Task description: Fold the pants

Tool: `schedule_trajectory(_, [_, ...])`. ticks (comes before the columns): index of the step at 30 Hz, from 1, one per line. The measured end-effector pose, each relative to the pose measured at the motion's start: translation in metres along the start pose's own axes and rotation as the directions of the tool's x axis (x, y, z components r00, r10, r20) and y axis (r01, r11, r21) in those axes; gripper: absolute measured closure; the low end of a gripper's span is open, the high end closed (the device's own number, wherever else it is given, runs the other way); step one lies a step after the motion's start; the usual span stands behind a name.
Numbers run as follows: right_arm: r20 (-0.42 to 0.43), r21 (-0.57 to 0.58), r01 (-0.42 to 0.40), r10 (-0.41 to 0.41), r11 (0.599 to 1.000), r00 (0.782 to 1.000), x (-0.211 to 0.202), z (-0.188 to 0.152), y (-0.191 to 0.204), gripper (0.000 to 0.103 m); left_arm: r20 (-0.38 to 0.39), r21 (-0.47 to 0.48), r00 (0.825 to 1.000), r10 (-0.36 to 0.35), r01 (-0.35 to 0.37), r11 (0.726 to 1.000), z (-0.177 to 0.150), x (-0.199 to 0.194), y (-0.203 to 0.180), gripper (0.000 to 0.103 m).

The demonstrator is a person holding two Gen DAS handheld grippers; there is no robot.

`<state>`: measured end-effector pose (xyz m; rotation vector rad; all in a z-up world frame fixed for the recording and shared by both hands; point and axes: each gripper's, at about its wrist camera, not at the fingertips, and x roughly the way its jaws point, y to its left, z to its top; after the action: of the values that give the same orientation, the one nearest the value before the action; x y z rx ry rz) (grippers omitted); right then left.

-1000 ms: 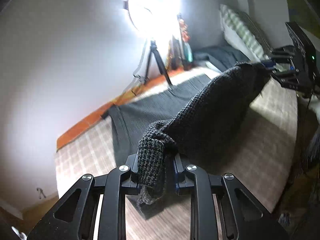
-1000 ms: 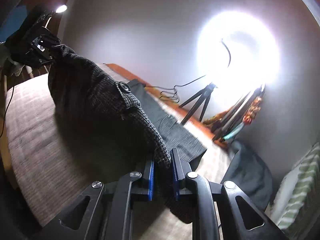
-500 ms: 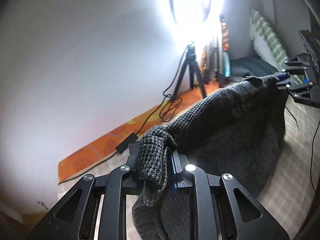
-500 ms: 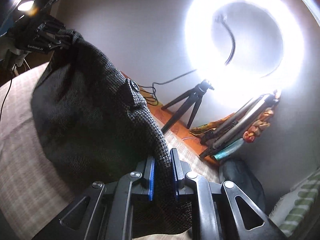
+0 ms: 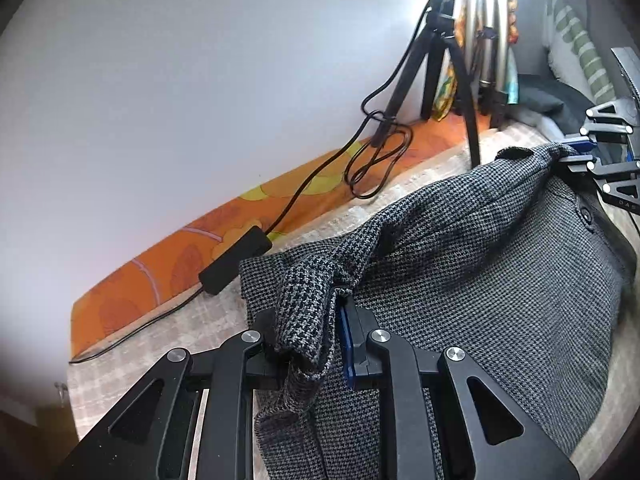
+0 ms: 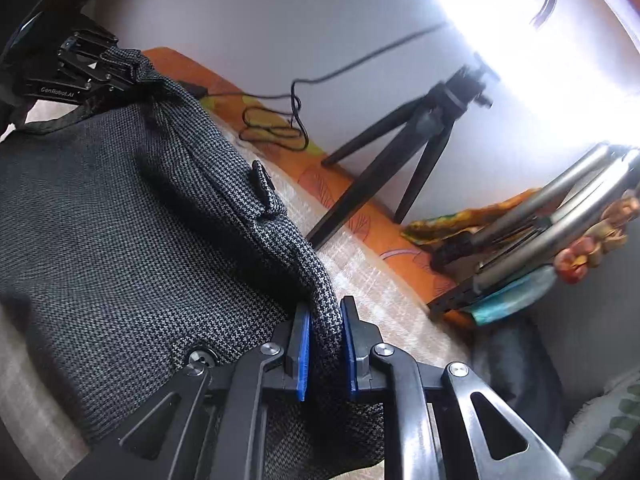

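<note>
Pants (image 5: pixel 500 280) on bed (image 5: pixel 152 344), tripod (image 5: pixel 436 52) behind.

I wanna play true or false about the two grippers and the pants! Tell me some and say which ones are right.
1. The left gripper is shut on the pants. True.
2. The right gripper is open and holds nothing. False: it is shut on the pants' edge too.
3. The pants are plain bright red. False: they are dark grey with a small check weave.
4. A black tripod stands by the wall. True.
5. A black cable lies across the orange strip by the wall. True.
6. The pants lie neatly folded in a small stack. False: they are stretched between the two grippers.
</note>
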<state>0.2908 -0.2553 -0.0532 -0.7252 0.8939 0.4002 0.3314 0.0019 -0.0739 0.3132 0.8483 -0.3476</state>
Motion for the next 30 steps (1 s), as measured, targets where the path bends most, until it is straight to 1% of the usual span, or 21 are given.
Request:
schedule_trajectory(1, [-0.008, 0.011, 0.001, -0.001, 1.0, 1.0, 0.004, 0.0, -0.001, 0.091, -0.003, -0.005, 1.0, 0.011, -0.011, 1.0, 0.001, 0.003, -0.001, 0.079])
schedule_trajectory(2, [-0.016, 0.016, 0.004, -0.004, 1.0, 1.0, 0.007, -0.001, -0.002, 0.09, -0.006, -0.007, 1.0, 0.023, -0.023, 1.0, 0.002, 0.004, 0.0, 0.073])
schedule_trajectory(3, [-0.024, 0.024, 0.017, -0.017, 1.0, 1.0, 0.011, -0.002, -0.003, 0.088, -0.011, -0.01, 0.999, 0.045, -0.045, 0.999, 0.003, 0.005, 0.001, 0.064])
schedule_trajectory(4, [-0.035, 0.032, 0.031, -0.029, 0.999, 0.999, 0.014, -0.003, -0.004, 0.084, -0.019, -0.014, 0.998, 0.061, -0.061, 0.998, 0.003, 0.007, 0.002, 0.059])
schedule_trajectory(6, [-0.06, 0.055, 0.056, -0.053, 0.997, 0.997, 0.019, -0.005, -0.01, 0.068, -0.025, -0.02, 0.994, 0.108, -0.109, 0.994, 0.006, 0.007, 0.01, 0.045])
schedule_trajectory(8, [-0.066, 0.095, 0.064, -0.058, 0.993, 0.996, 0.019, -0.008, -0.017, 0.063, -0.016, -0.039, 0.991, 0.13, -0.13, 0.991, 0.006, 0.001, 0.019, 0.041])
schedule_trajectory(10, [-0.061, 0.142, 0.089, -0.081, 0.986, 0.995, 0.009, -0.014, -0.023, 0.054, -0.001, -0.068, 0.988, 0.153, -0.153, 0.986, 0.005, -0.011, 0.025, 0.041])
schedule_trajectory(11, [-0.058, 0.157, 0.118, -0.11, 0.981, 0.992, 0.002, -0.018, -0.027, 0.043, 0.006, -0.076, 0.986, 0.164, -0.163, 0.984, 0.01, -0.015, 0.025, 0.04])
schedule_trajectory(12, [-0.057, 0.173, 0.142, -0.134, 0.975, 0.989, -0.005, -0.022, -0.03, 0.035, 0.018, -0.081, 0.985, 0.174, -0.172, 0.982, 0.009, -0.023, 0.027, 0.04])
schedule_trajectory(14, [-0.055, 0.219, 0.155, -0.147, 0.963, 0.988, -0.021, -0.033, -0.035, 0.032, 0.029, -0.097, 0.983, 0.181, -0.177, 0.979, 0.006, -0.038, 0.034, 0.04])
schedule_trajectory(16, [-0.034, 0.303, 0.112, -0.107, 0.947, 0.994, -0.045, -0.047, -0.039, 0.031, 0.057, -0.121, 0.985, 0.166, -0.158, 0.98, -0.002, -0.061, 0.036, 0.04])
schedule_trajectory(18, [0.009, 0.388, 0.026, -0.032, 0.921, 0.999, -0.07, -0.065, -0.037, 0.029, 0.077, -0.138, 0.987, 0.143, -0.132, 0.982, -0.013, -0.082, 0.034, 0.04])
schedule_trajectory(21, [0.059, 0.478, -0.084, 0.063, 0.875, 0.996, -0.101, -0.093, -0.017, 0.022, 0.099, -0.151, 0.991, 0.088, -0.073, 0.986, -0.038, -0.114, 0.024, 0.04])
schedule_trajectory(23, [0.069, 0.523, -0.135, 0.116, 0.842, 0.991, -0.111, -0.108, -0.003, 0.021, 0.111, -0.16, 0.993, 0.046, -0.028, 0.987, -0.053, -0.126, 0.011, 0.04])
schedule_trajectory(25, [0.08, 0.571, -0.178, 0.161, 0.801, 0.984, -0.118, -0.122, 0.009, 0.021, 0.12, -0.183, 0.993, 0.004, 0.018, 0.983, -0.071, -0.137, 0.002, 0.04])
schedule_trajectory(26, [0.084, 0.6, -0.197, 0.184, 0.776, 0.979, -0.118, -0.128, 0.014, 0.021, 0.115, -0.2, 0.993, -0.028, 0.051, 0.978, -0.081, -0.139, -0.003, 0.04])
schedule_trajectory(27, [0.087, 0.636, -0.22, 0.215, 0.739, 0.973, -0.118, -0.134, 0.019, 0.021, 0.107, -0.214, 0.993, -0.053, 0.075, 0.974, -0.089, -0.14, -0.007, 0.04])
schedule_trajectory(28, [0.089, 0.656, -0.235, 0.235, 0.717, 0.968, -0.115, -0.136, 0.021, 0.021, 0.102, -0.231, 0.992, -0.079, 0.101, 0.968, -0.098, -0.14, -0.014, 0.04])
schedule_trajectory(30, [0.101, 0.709, -0.262, 0.273, 0.655, 0.957, -0.111, -0.143, 0.023, 0.021, 0.104, -0.264, 0.989, -0.106, 0.13, 0.956, -0.109, -0.145, -0.018, 0.04])
